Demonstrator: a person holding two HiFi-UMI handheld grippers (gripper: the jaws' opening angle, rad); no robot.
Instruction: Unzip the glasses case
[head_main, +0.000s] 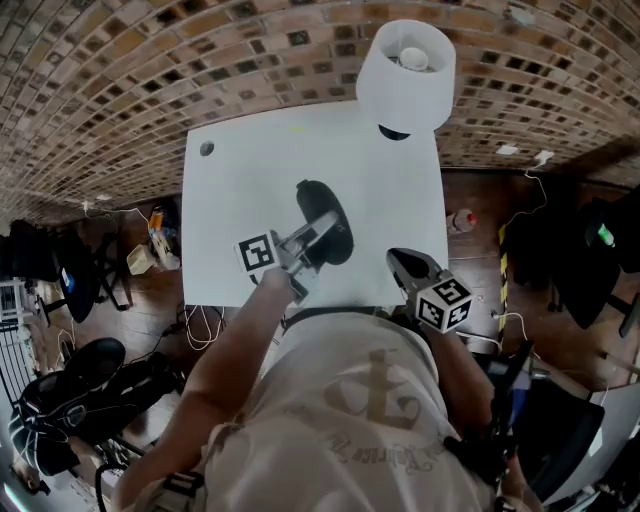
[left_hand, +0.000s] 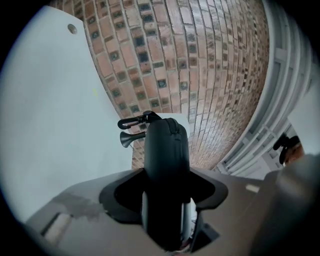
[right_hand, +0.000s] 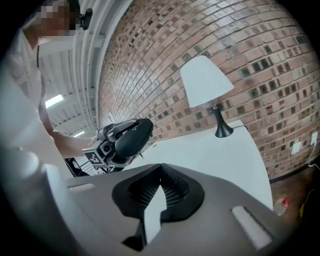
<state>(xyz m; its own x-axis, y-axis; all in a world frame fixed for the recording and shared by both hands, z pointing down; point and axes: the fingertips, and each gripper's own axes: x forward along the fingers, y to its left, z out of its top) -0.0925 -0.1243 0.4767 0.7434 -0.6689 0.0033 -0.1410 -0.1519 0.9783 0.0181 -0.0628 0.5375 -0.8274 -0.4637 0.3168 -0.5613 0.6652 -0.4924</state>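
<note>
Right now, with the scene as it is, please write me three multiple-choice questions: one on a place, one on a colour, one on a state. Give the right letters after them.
1. The case is:
A. on the floor
B. in the left tongs
C. in a drawer

2. The lamp shade is:
A. white
B. red
C. green

3. The right tongs are:
A. wide open
B. shut and empty
C. shut on a pen

Answers:
1 B: the left gripper view shows the case standing between that gripper's two pads, held up off the table.
2 A: the head view and the right gripper view both show a plain white shade.
3 B: the right gripper view shows the two jaws together with nothing between them.
</note>
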